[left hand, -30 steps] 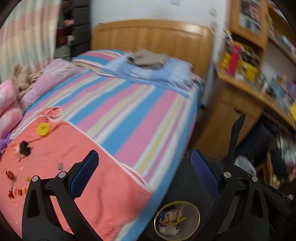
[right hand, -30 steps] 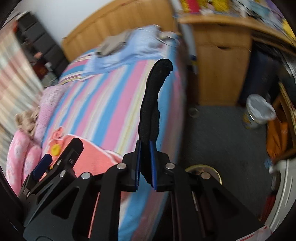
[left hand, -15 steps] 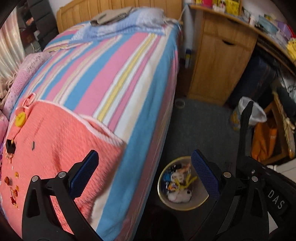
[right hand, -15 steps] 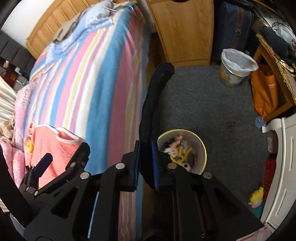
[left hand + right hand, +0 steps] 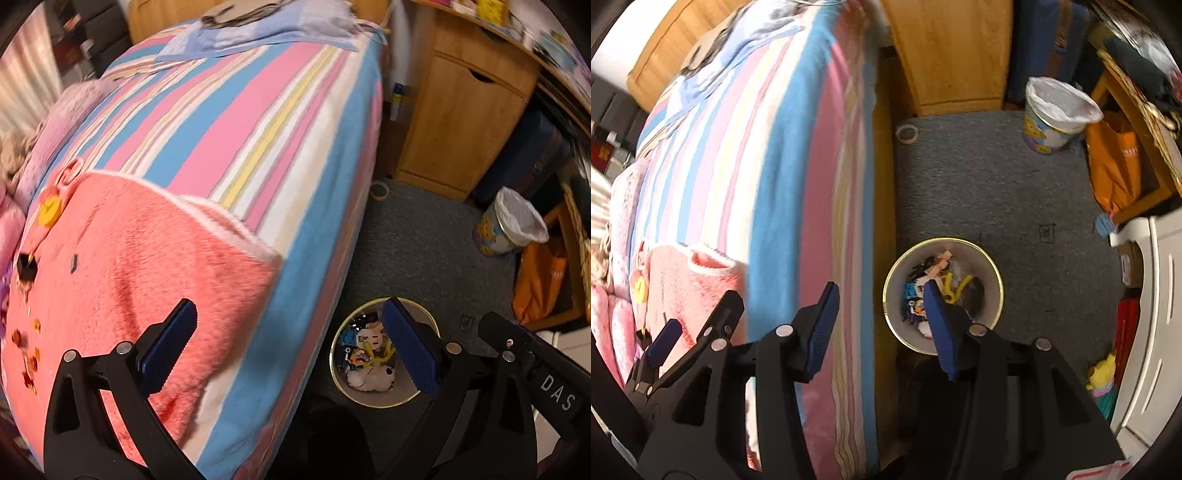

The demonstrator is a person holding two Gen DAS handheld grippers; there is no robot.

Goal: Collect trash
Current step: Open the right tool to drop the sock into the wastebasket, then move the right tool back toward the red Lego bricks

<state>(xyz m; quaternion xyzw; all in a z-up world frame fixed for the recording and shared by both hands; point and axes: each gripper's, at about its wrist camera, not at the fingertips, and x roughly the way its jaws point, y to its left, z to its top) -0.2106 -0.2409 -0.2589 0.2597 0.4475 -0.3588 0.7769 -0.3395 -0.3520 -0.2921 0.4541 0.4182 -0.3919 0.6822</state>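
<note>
A round gold-rimmed bin (image 5: 384, 405) (image 5: 942, 240) stands on the grey carpet beside the bed, holding colourful scraps and a white fluffy piece. My right gripper (image 5: 881, 286) hangs open just above its left rim, with nothing between the blue pads. A dark shape (image 5: 973, 291) lies inside the bin by the right pad. My left gripper (image 5: 288, 306) is open over the bed's edge, empty. Small red and orange bits (image 5: 26, 350), a black piece (image 5: 26, 266) and a yellow disc (image 5: 50, 210) lie on the pink blanket (image 5: 129, 266).
A striped bed (image 5: 240, 122) fills the left side. A wooden cabinet (image 5: 461, 122), a lined cartoon-print waste pail (image 5: 513, 225) (image 5: 1056, 118), an orange bag (image 5: 543, 280) and a tape roll (image 5: 908, 133) surround the carpet. White drawers (image 5: 1145, 332) stand at the right.
My right gripper was shut on a long black fabric piece; it has opened above the bin and the piece is gone from its pads. Both views swung down towards the floor.
</note>
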